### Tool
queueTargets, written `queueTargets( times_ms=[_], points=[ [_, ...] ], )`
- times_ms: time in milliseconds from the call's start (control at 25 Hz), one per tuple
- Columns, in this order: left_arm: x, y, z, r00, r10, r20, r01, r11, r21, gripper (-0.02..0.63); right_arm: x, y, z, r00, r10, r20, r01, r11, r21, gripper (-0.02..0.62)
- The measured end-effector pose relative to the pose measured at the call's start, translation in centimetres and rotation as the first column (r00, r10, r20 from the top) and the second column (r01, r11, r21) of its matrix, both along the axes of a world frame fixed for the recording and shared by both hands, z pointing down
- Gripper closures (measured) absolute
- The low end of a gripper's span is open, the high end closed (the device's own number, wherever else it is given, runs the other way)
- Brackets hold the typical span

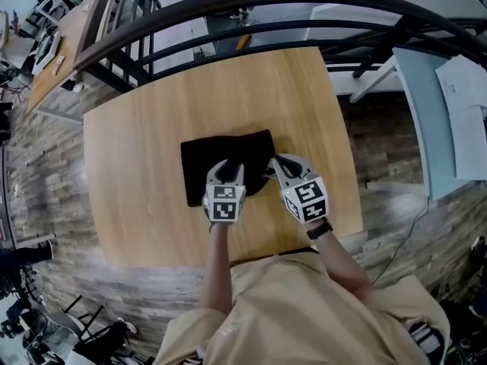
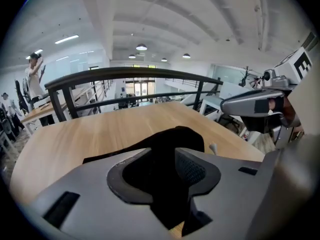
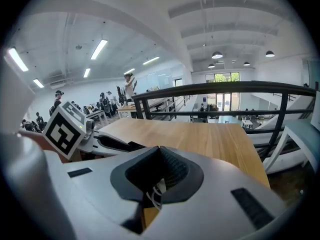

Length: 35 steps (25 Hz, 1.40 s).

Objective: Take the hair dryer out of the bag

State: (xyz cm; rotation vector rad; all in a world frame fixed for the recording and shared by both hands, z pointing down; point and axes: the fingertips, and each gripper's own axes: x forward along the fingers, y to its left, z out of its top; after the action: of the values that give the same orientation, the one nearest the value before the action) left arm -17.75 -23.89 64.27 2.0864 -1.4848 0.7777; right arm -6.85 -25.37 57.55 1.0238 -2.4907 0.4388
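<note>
Left gripper [image 2: 164,156]: jaws pinched shut on the black fabric bag [image 1: 221,149] at frame centre on the light wooden desk [image 1: 137,173], right gripper [image 3: 159,156]: jaws nipping a thin white cord [image 3: 154,196]; hair dryer unseen, presumably inside, so pulling may cinch the mouth.

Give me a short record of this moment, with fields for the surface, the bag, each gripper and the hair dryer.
surface: wooden table
bag: black bag, soft fabric, lying on the table
left gripper: at the bag's near edge, jaws closed on its black fabric
right gripper: at the bag's right side, jaws closed on thin white strings
hair dryer: not visible in any view
</note>
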Motion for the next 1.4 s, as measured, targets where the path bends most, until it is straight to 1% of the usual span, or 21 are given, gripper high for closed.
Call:
queueTargets(
  times_ms=[200,320,480,600,680,800,880,920,1040,1120,1280,1400],
  points=[
    [0.1,-1.1,3.5,1.0,0.02,0.024,-0.018,0.998,-0.064,0.408,-0.4,-0.6,2.0,1.0,-0.008,-0.017,0.008,1.0,-0.03,0.578],
    [0.0,-1.5,4.8,1.0,-0.012,-0.003,0.012,0.996,-0.091,0.408,-0.7,-1.1,2.5,1.0,-0.011,-0.023,0.01,0.999,-0.037,0.578],
    [-0.2,-2.3,5.2,1.0,-0.021,0.005,0.022,0.995,-0.094,0.411,-0.9,-1.5,2.8,1.0,-0.018,-0.023,0.017,0.999,-0.047,0.578],
    [-0.7,-2.5,5.5,0.999,-0.022,0.041,0.026,0.995,-0.098,0.451,-1.0,-1.6,3.3,0.999,-0.022,-0.028,0.021,0.999,-0.047,0.578],
    [-0.9,-2.7,5.4,0.998,-0.02,0.058,0.025,0.996,-0.089,0.466,-1.0,-1.6,3.5,0.999,-0.023,-0.028,0.022,0.999,-0.049,0.578],
    [-0.7,-2.7,5.6,0.998,-0.019,0.068,0.024,0.997,-0.071,0.469,-0.9,-1.5,3.8,0.999,-0.025,-0.032,0.024,0.998,-0.053,0.578],
    [-0.9,-2.8,5.5,0.997,-0.041,0.071,0.045,0.997,-0.057,0.482,-0.9,-1.4,3.8,0.999,-0.026,-0.032,0.024,0.998,-0.052,0.578],
    [-1.1,-2.8,5.5,0.996,-0.058,0.07,0.062,0.997,-0.052,0.496,-1.0,-1.4,3.8,0.999,-0.026,-0.033,0.024,0.998,-0.052,0.578],
    [-1.4,-3.0,5.3,0.991,-0.095,0.091,0.097,0.995,-0.024,0.574,-0.8,-1.3,3.7,0.999,-0.024,-0.041,0.022,0.998,-0.051,0.578],
    [-1.4,-3.1,5.4,0.989,-0.102,0.104,0.104,0.995,-0.011,0.588,-0.6,-1.2,3.6,0.999,-0.018,-0.043,0.015,0.999,-0.051,0.578],
    [-1.6,-2.5,5.2,0.99,-0.128,0.053,0.13,0.991,-0.039,0.589,0.0,-0.7,3.7,0.999,-0.009,-0.038,0.007,0.999,-0.052,0.578],
    [-1.7,-2.1,4.2,0.99,-0.143,0.01,0.143,0.989,-0.032,0.589,1.0,-0.4,4.0,0.999,-0.02,-0.045,0.018,0.999,-0.045,0.578]
  ],
)
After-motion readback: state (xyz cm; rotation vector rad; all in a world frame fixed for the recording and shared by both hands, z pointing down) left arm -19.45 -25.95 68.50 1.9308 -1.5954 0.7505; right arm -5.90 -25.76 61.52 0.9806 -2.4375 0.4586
